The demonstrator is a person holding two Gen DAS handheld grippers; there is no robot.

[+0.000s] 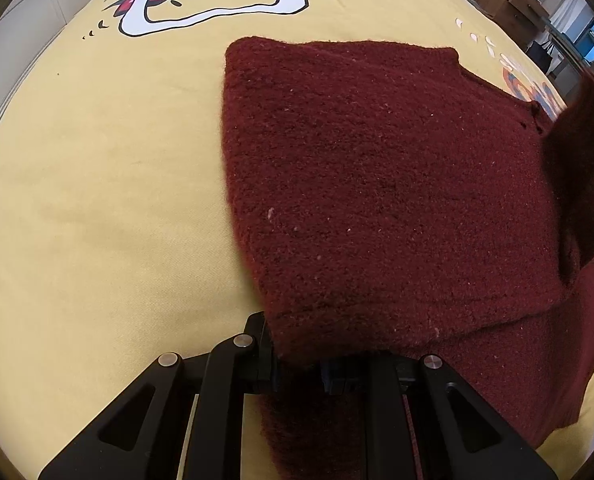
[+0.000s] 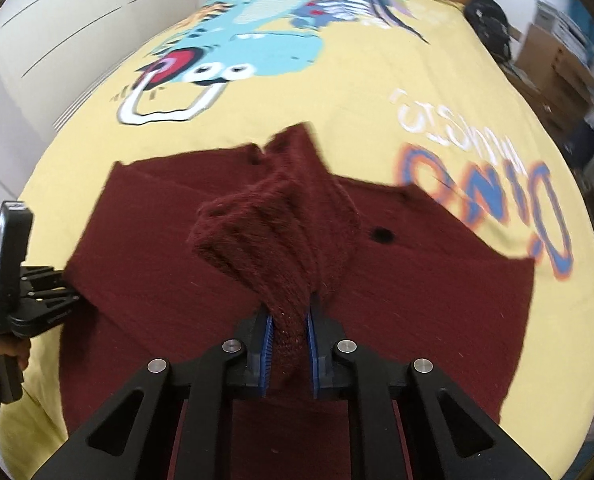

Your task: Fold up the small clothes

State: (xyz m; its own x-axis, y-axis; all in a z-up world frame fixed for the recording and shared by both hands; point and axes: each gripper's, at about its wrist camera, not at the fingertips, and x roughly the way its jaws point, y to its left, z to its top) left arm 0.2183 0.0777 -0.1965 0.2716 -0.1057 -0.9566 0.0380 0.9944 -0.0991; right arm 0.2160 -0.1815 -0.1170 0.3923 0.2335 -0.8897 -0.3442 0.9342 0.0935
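A dark red knit sweater (image 1: 377,184) lies on a yellow bedspread (image 1: 97,200). My left gripper (image 1: 297,364) is shut on the sweater's near left edge, and the cloth drapes over its fingers. The left side is folded over the body. In the right wrist view the sweater (image 2: 437,300) spreads across the bed. My right gripper (image 2: 289,336) is shut on a bunched sleeve (image 2: 265,236) and holds it lifted above the sweater's middle. The left gripper (image 2: 37,296) shows at the sweater's left edge.
The bedspread (image 2: 337,92) carries a cartoon dinosaur print (image 2: 249,40) and lettering (image 2: 497,192). White cupboards (image 2: 57,20) stand on the left. Cardboard boxes (image 2: 557,64) and a dark bag (image 2: 491,20) stand on the right of the bed.
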